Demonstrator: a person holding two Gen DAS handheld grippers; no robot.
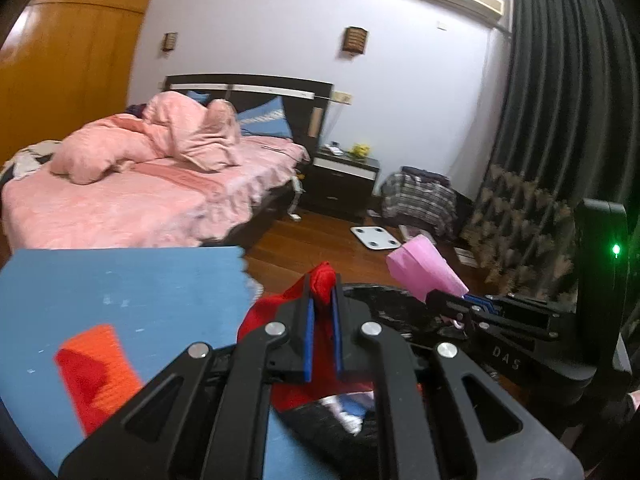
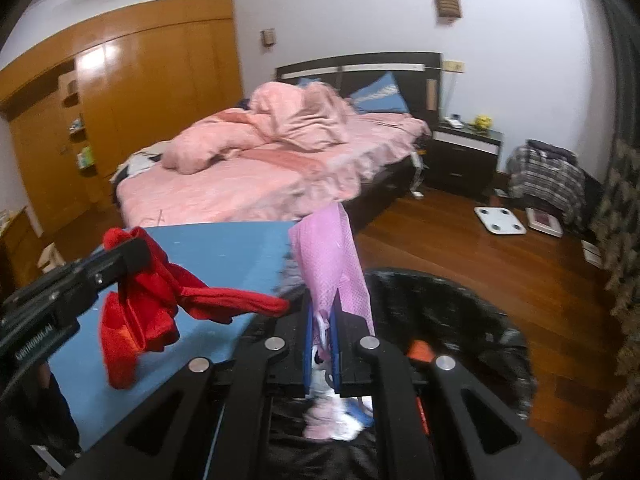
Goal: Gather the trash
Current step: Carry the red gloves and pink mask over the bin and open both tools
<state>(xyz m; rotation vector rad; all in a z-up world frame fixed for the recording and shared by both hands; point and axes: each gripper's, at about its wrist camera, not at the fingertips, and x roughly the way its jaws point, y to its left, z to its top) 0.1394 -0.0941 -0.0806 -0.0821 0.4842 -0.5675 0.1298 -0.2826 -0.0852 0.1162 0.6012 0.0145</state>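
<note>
Step in hand: carrying trash to the black bin (image 2: 460, 300). Left gripper (image 1: 322, 300) is clamped on a red cloth (image 1: 324, 280); right gripper (image 2: 324, 320) is clamped on a pink bag (image 2: 332, 256). Bin is seen at 6 o'clock, under both.

Next move, as judged: both loads to be released over the bin.

Surface: blue counter (image 2: 224, 248), at 9 o'clock.

Room: pink bed (image 2: 260, 184), at 12 o'clock.

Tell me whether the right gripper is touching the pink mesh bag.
Touching. The right wrist view shows the right gripper with jaws clamped on the pink mesh bag, which sticks up between them.
</note>
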